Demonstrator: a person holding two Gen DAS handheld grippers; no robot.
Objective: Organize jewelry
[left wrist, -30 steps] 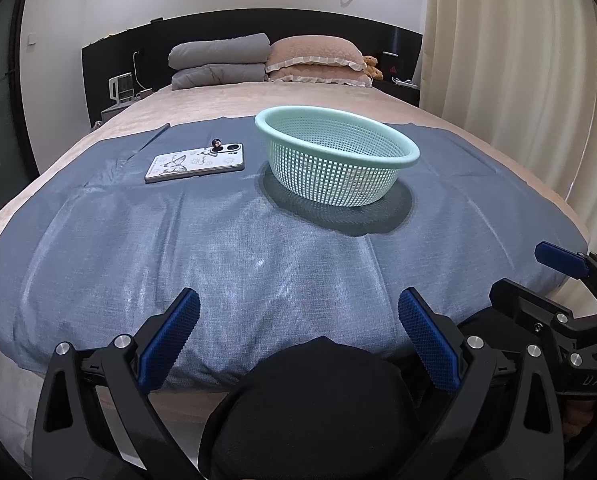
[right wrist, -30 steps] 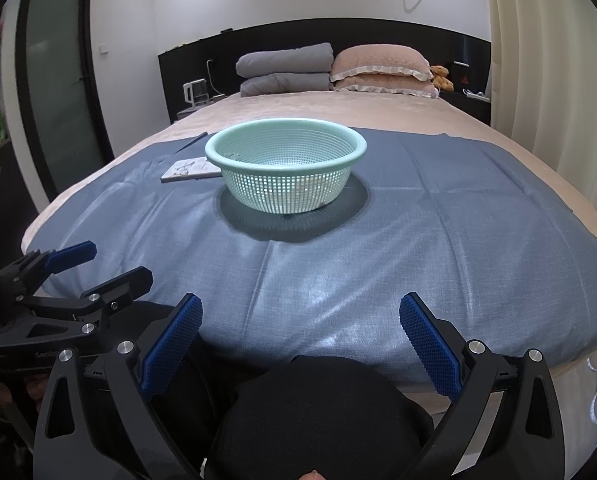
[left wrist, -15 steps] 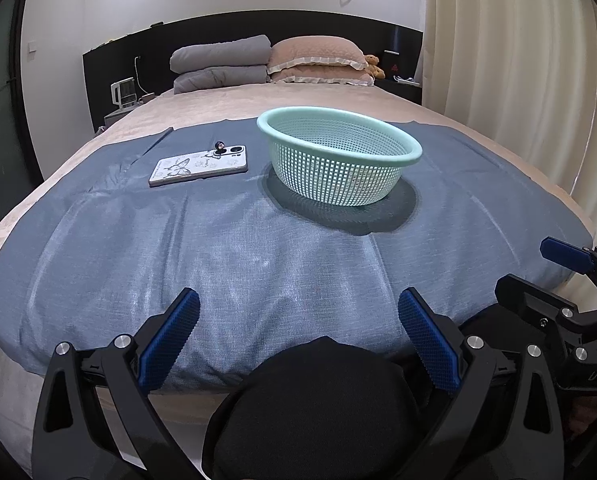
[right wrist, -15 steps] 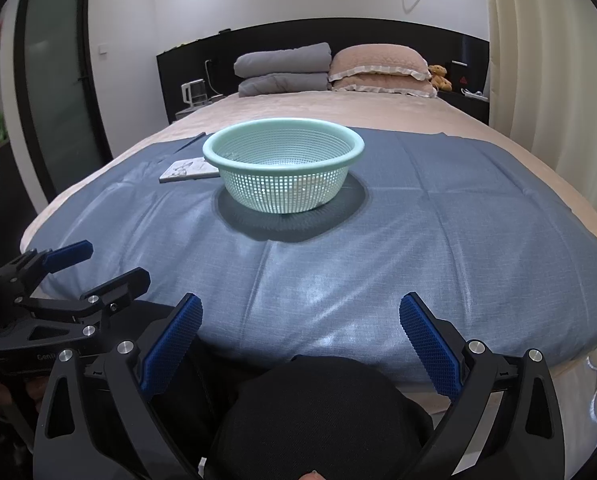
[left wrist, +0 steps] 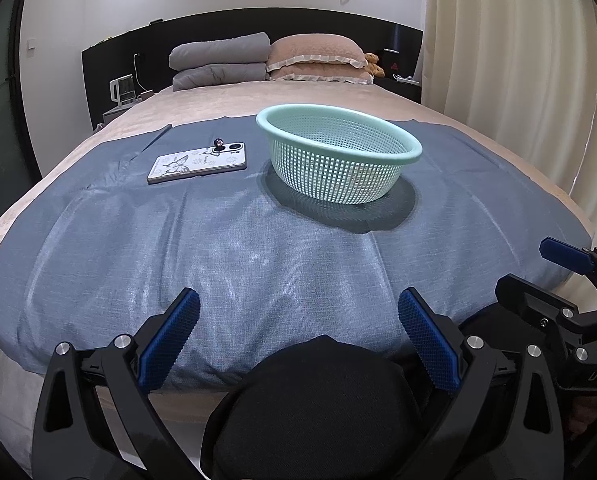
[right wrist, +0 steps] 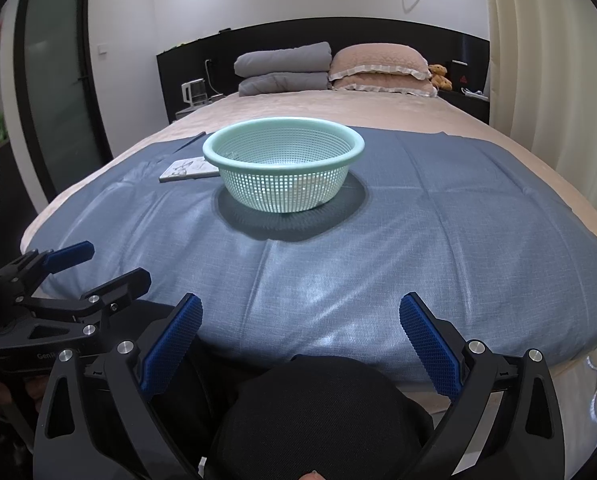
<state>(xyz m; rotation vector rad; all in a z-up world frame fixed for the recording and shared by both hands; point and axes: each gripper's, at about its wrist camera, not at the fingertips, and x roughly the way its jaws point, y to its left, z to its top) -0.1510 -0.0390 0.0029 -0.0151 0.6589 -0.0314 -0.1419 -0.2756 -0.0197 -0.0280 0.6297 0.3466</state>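
I see bare blue cloth (left wrist: pixel 258 240) before the mesh basket (left wrist: pixel 340 160), with my left gripper (left wrist: pixel 298 320) and right gripper (right wrist: pixel 300 320) both spread wide, level at the bed's foot edge.

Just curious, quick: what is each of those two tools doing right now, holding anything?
Left tool: open, holding nothing, at the near edge of the bed.
Right tool: open, holding nothing, also at the bed's near edge.

One mint basket (left wrist: pixel 338 160), one phone (left wrist: pixel 197 163), one small ring (left wrist: pixel 219 143), one blue cloth (left wrist: pixel 258 248), two pink pillows (left wrist: pixel 316 60), two claws
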